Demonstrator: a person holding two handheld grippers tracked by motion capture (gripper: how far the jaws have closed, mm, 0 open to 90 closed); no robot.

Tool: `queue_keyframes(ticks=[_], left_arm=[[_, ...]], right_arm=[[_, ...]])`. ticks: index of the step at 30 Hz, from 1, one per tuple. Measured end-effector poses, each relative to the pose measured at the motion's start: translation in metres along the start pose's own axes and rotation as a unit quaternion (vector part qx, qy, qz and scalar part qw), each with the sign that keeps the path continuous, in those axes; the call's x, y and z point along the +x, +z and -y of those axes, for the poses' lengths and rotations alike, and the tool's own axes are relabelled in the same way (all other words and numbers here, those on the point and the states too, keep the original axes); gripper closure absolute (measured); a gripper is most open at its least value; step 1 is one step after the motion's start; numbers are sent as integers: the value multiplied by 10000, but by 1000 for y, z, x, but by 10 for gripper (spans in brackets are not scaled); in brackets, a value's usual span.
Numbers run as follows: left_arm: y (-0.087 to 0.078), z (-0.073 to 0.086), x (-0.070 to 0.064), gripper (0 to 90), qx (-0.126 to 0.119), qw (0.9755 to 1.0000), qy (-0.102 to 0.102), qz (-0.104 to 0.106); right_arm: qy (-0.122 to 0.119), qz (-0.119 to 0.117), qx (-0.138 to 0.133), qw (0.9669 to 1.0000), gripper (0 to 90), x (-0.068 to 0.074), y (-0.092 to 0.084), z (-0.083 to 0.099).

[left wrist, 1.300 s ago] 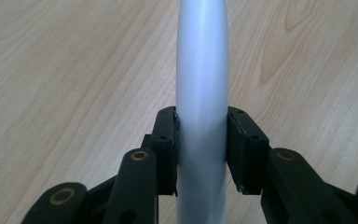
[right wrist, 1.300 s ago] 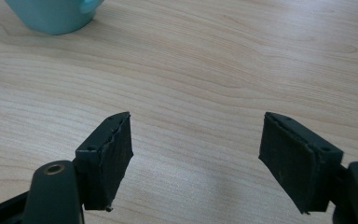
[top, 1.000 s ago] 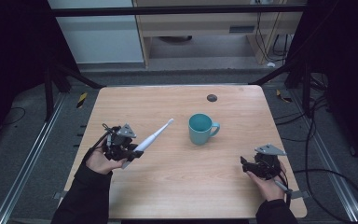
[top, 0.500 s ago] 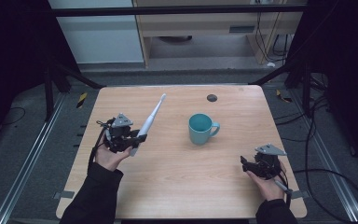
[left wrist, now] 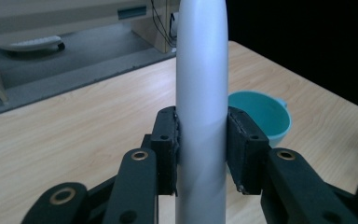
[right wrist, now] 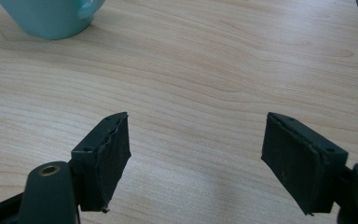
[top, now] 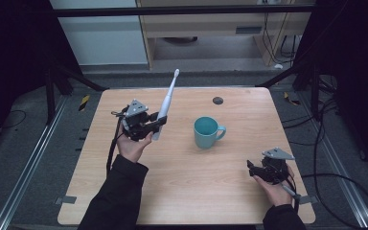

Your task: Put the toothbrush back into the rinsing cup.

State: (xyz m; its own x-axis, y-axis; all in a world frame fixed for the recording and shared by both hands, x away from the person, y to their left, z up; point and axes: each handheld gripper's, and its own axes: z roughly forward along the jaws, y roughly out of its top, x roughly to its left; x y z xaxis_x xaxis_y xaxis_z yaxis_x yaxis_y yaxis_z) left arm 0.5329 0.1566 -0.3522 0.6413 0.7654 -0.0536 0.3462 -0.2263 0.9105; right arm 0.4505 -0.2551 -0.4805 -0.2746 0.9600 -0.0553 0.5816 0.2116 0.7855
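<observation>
My left gripper [top: 146, 125] clamps its jaws on the white toothbrush [top: 166, 100], tilted above the counter [top: 182, 191]. The teal mug [top: 206, 132] stands near. My right gripper [right wrist: 196, 154] rests with jaws apart and empty; its view shows bare wood grain between them.

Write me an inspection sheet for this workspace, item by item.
Surface: light wooden table, dark round spot near the far edge.
Job's things: white electric toothbrush, lifted, tilted up; teal mug upright at centre.
Clutter: nothing seen.
Grippers: left hand-held gripper shut on the toothbrush; right hand-held gripper open, low over bare wood.
Cables: black cables on the floor at right.
Surroundings: grey floor, pale cabinet behind.
</observation>
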Motion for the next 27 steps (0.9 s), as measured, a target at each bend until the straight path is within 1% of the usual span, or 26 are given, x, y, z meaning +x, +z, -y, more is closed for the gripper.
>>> queue_keyframes(ticks=[1,5,6,7,10,14,20,23,25,26,27], left_arm=[[0,0,0,661,0,10000,0,0],[13,-8,-7,661,-88,10000,5,15],[18,-10,-10,661,-129,9999,10,5],[18,-10,-10,661,-129,9999,10,5],[25,-12,-13,660,-241,9997,-7,10],[33,-13,-16,661,-369,9993,-39,-68],[46,-14,-20,661,-472,9987,-64,-166],[51,-15,-24,661,-557,9982,-74,-229],[55,-15,-28,661,-613,9976,-91,-314],[60,-15,-31,661,-661,9971,-124,-352],[60,-15,-31,660,-661,9971,-124,-352]], right_arm=[[0,0,0,10000,233,0,0,0],[14,-1,-18,10000,232,0,0,0],[15,-4,-17,10000,231,0,0,0],[15,-4,-17,10000,231,0,0,0],[7,-7,-17,10000,229,0,0,0],[12,1,-17,10000,229,0,0,0],[-7,14,-16,10000,228,0,0,0],[-6,11,-17,10000,228,1,0,0],[-10,8,-17,10000,228,1,1,0],[-6,8,-19,10000,228,1,1,0],[-6,8,-19,10000,228,1,1,0]])
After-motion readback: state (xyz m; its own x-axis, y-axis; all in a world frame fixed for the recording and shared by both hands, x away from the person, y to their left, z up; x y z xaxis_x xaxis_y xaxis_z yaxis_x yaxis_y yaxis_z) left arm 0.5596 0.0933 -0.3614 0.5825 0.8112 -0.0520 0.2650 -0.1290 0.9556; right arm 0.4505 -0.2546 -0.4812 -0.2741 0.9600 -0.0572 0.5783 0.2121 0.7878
